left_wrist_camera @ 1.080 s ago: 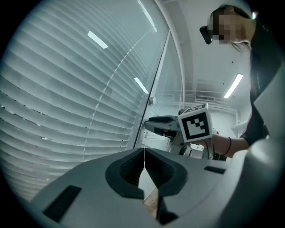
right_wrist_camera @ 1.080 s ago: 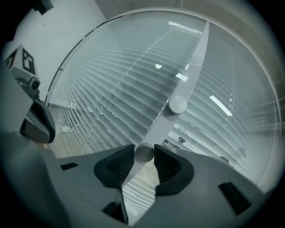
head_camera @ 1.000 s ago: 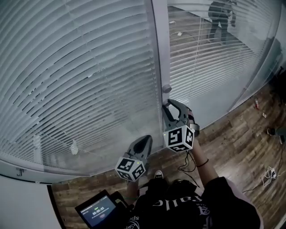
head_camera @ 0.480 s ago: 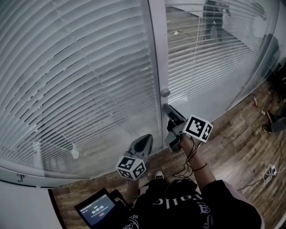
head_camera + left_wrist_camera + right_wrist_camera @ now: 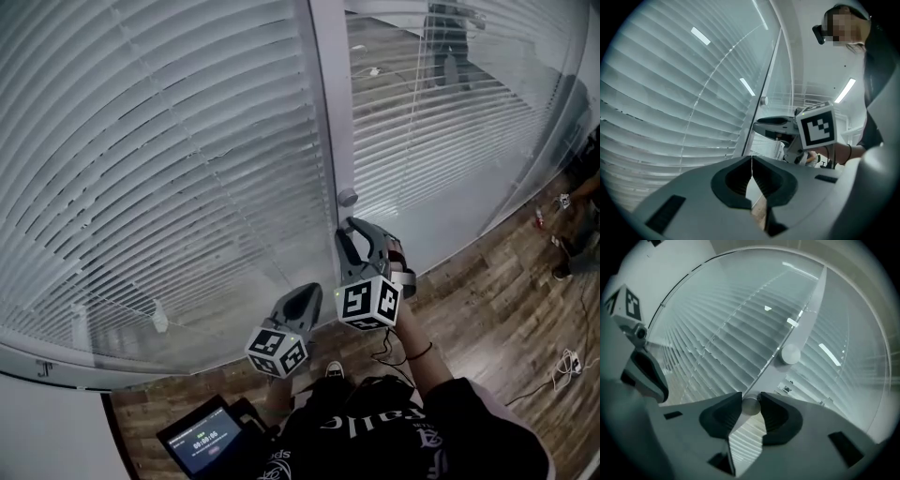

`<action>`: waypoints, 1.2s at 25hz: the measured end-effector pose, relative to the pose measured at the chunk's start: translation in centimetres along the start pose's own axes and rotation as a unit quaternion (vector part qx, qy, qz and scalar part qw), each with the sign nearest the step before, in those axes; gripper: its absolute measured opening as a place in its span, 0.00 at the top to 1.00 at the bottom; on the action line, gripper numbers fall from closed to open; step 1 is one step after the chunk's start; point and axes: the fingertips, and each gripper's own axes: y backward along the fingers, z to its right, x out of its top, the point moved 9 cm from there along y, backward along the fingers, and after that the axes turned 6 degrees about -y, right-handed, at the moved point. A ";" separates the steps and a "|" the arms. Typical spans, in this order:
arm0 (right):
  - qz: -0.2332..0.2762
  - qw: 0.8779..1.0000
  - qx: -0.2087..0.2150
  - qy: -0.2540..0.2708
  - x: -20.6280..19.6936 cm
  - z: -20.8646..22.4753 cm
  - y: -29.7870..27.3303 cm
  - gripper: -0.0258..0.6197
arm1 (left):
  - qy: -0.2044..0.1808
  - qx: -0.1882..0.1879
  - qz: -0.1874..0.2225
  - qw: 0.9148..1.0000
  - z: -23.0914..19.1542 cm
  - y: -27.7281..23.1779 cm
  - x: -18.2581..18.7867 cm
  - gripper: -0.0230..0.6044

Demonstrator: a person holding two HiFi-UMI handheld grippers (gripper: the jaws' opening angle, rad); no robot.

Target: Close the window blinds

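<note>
White slatted blinds (image 5: 169, 169) hang behind the glass wall, split by a grey upright frame (image 5: 328, 112). Two round knobs sit on that frame. My right gripper (image 5: 345, 228) is shut on the lower knob (image 5: 750, 406), which sits squarely between the jaws; the upper knob (image 5: 791, 354) is free just above it, and shows in the head view too (image 5: 348, 198). My left gripper (image 5: 305, 295) hangs lower and to the left, near the glass, jaws shut together on nothing (image 5: 751, 161). Slats in the right pane (image 5: 441, 112) let the room beyond show through.
A tablet (image 5: 202, 439) is at my lower left. Wood floor with loose cables (image 5: 562, 361) lies to the right. One person stands beyond the glass (image 5: 448, 37); another is at the right edge (image 5: 581, 216).
The right gripper stayed on the lower knob and rolled: its marker cube swung out to the right half a second ago and has turned back. The left gripper stayed put.
</note>
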 end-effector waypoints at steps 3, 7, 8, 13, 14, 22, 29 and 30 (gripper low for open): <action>0.000 0.985 0.020 -0.174 -0.7 1.2 0.0 0.75 | 0.000 0.007 -0.001 1.000 0.1 0.1 -0.2 0.96; 0.018 0.803 0.118 -0.585 -3.3 4.1 -0.7 0.75 | 0.000 0.012 -0.002 1.000 0.1 0.3 0.2 0.96; 0.024 0.741 0.142 -0.656 -3.9 4.3 -0.8 0.75 | -0.001 0.012 -0.002 1.000 0.2 0.3 0.2 0.96; 0.045 0.784 0.134 -0.604 -3.6 4.2 -0.6 0.75 | -0.002 0.005 -0.007 1.000 0.8 0.0 0.0 0.96; 0.043 0.835 0.117 -0.536 -3.0 3.9 -0.4 0.75 | -0.002 0.004 -0.008 1.000 0.9 -0.1 0.0 0.96; -0.006 0.999 -0.018 0.032 -0.4 0.0 -0.1 0.73 | -0.001 0.008 -0.012 1.000 0.6 0.2 -0.2 0.96; 0.007 0.969 0.037 -0.243 -1.2 1.9 -0.3 0.75 | 0.000 0.009 -0.013 1.000 0.8 0.0 -0.4 0.96; 0.010 0.950 0.050 -0.307 -1.6 2.2 -0.4 0.75 | 0.000 0.010 -0.014 1.000 0.8 0.0 -0.4 0.96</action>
